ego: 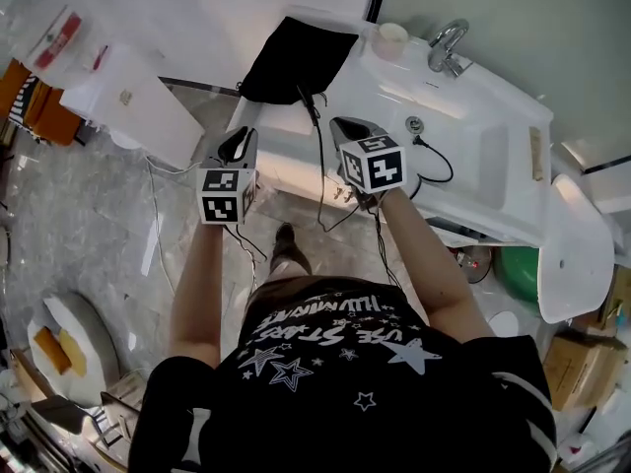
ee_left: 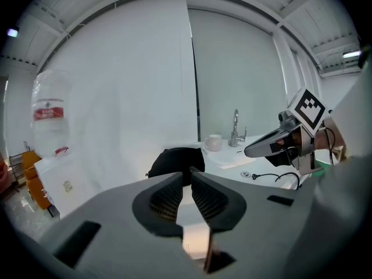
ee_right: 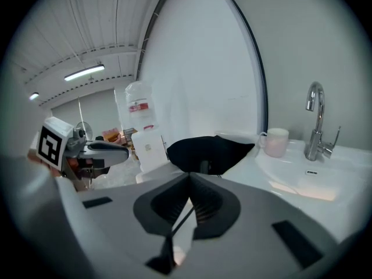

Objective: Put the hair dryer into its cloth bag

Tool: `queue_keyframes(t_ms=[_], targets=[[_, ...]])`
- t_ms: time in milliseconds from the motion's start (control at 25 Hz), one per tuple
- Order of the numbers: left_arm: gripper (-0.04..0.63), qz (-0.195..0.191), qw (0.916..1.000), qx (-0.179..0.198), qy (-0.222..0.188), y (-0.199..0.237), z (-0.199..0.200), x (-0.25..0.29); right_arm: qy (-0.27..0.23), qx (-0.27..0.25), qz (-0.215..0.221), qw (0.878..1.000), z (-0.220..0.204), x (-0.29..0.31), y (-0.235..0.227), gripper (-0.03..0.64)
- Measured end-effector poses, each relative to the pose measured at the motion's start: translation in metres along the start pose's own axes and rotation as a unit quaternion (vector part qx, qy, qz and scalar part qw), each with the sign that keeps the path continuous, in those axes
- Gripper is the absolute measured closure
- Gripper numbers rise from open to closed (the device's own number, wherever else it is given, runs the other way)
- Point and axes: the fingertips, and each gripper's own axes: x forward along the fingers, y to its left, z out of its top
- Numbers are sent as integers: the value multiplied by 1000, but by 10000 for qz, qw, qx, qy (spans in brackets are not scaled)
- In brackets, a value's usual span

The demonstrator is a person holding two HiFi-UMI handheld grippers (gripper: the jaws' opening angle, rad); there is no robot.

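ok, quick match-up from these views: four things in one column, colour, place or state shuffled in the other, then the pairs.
Things:
1 bag
2 mug
3 tap
4 right tongs

Descriptions:
a shiny metal
b shut, nothing held
c black cloth, at the end of the counter
d pale, standing between bag and tap

Pairs: 1-c, 2-d, 3-a, 4-b

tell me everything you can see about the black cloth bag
The black cloth bag is soft, matte, dark fabric. It lies slumped and slightly bulging on the white counter, at the end left of the sink basin and near a pale cup. A black cord runs from its near edge down over the counter front. What is inside cannot be seen.
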Motion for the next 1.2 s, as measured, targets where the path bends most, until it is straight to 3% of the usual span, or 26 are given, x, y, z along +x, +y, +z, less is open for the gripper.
queue_keyframes(t_ms=[280, 560, 920, 1200], targets=[[568, 221, 9997, -134, -12, -37, -21, -43, -184, -47, 508, 9985, -24, -49, 28, 611], [583, 369, 9985, -401, 43, -81, -45, -86, -123, -419, 893, 9951, -60, -97, 54, 612], [583, 525, 9945, -899, 105, -118, -78, -139, 59, -613, 1128, 9917, -103, -132, 74, 612], [583, 677, 9920, -1055, 176, -125, -100, -169, 152, -674, 1269, 9895, -120, -145, 90, 612]])
